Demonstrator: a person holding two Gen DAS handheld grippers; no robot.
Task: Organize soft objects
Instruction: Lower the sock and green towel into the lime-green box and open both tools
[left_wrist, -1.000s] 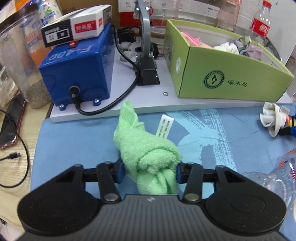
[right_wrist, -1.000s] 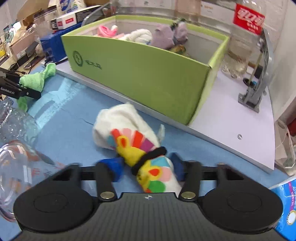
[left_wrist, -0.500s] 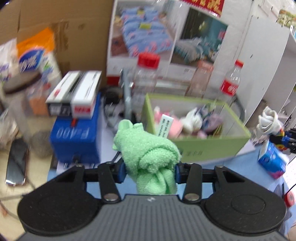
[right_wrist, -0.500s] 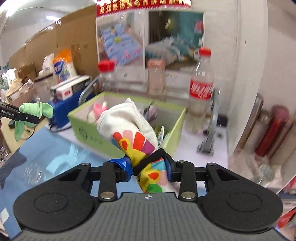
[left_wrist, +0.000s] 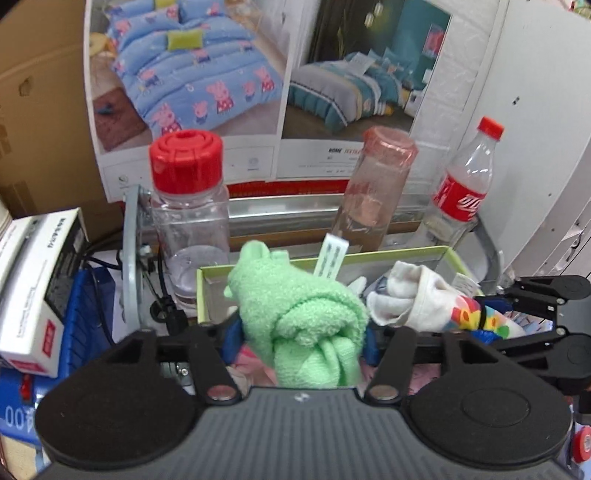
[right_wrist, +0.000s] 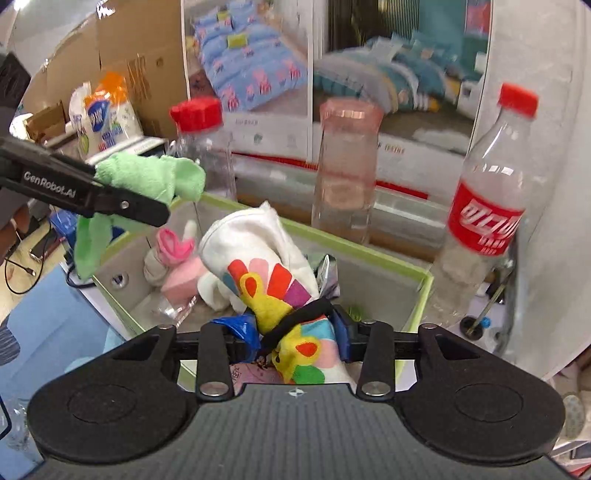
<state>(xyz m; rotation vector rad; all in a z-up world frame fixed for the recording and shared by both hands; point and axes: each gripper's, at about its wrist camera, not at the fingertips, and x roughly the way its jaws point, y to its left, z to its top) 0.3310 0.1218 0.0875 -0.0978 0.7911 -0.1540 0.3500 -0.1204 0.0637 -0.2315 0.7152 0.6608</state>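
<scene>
Box | pink sock, grey sock, white bundle inside

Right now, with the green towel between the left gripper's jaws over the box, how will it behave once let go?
The green towel looks floppy: a loose end droops below the left gripper, whose jaws have just been opening. Probably light, it should drop softly into the green box without rolling, landing on the soft items already inside.
</scene>
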